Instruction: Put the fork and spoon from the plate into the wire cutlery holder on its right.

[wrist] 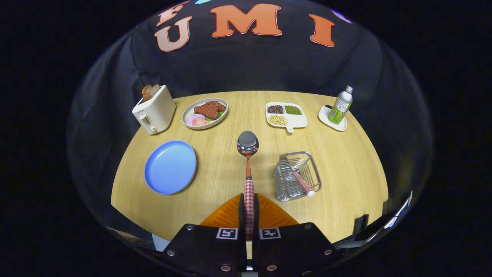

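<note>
Checked-handled spoon (248, 169) clamped in gripper (249, 209), bowl ahead

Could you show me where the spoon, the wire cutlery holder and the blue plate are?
spoon (248, 143): gripper view, on its bowl, ahead of the fingers shut on its handle.
wire cutlery holder (286, 184): gripper view, on its perforated side.
blue plate (170, 166): gripper view, on its bare middle.

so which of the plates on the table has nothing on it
The blue plate, just in front of the toaster. The others hold meat, beans or a bottle. The gripper holds the spoon.
</note>
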A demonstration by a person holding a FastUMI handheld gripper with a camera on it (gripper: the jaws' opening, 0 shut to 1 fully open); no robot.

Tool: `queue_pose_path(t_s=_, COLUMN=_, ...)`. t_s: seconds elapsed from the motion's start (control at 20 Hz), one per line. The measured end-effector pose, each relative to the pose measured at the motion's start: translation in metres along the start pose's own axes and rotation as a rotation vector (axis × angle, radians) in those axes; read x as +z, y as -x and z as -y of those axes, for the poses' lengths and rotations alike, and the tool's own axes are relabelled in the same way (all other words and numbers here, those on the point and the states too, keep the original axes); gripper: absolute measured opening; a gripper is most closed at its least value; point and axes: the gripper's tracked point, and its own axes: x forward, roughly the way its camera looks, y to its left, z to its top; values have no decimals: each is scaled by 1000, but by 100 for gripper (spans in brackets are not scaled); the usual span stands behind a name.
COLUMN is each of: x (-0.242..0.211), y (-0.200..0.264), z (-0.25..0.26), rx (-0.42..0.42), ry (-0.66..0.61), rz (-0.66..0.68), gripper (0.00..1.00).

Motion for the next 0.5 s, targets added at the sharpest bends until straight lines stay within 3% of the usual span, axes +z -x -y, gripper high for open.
queue_pose_path(t_s=0.5, x=-13, y=21, z=71, rx=10, ry=182, rz=-276, gripper=6)
